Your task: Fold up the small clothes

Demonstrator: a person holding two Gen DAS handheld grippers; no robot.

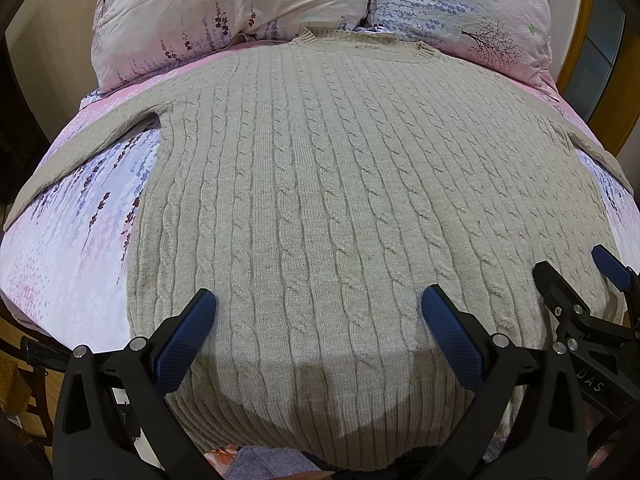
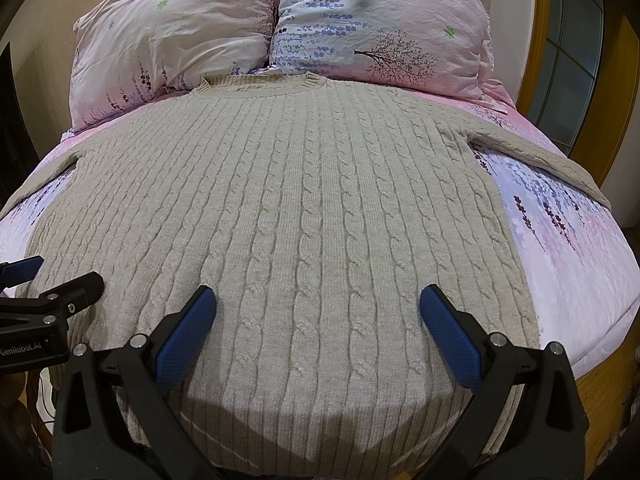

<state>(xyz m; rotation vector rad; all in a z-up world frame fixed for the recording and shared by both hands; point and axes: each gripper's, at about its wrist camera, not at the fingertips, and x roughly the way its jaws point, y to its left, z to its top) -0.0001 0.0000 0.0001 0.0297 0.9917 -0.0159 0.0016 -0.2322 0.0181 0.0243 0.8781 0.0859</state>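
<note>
A beige cable-knit sweater (image 1: 320,184) lies flat on the bed, neck toward the pillows, sleeves spread out to both sides; it also shows in the right wrist view (image 2: 288,208). My left gripper (image 1: 318,304) is open and empty, hovering over the sweater's lower left part near the ribbed hem. My right gripper (image 2: 318,304) is open and empty over the lower right part. The right gripper also appears at the right edge of the left wrist view (image 1: 576,272), and the left gripper at the left edge of the right wrist view (image 2: 60,276).
The bed has a pink and lilac floral sheet (image 1: 80,216). Two floral pillows (image 1: 224,12) (image 2: 380,28) lie at the head, just beyond the sweater's collar. A wooden-framed door or window (image 2: 572,60) stands at the right. The bed's near edge is under the hem.
</note>
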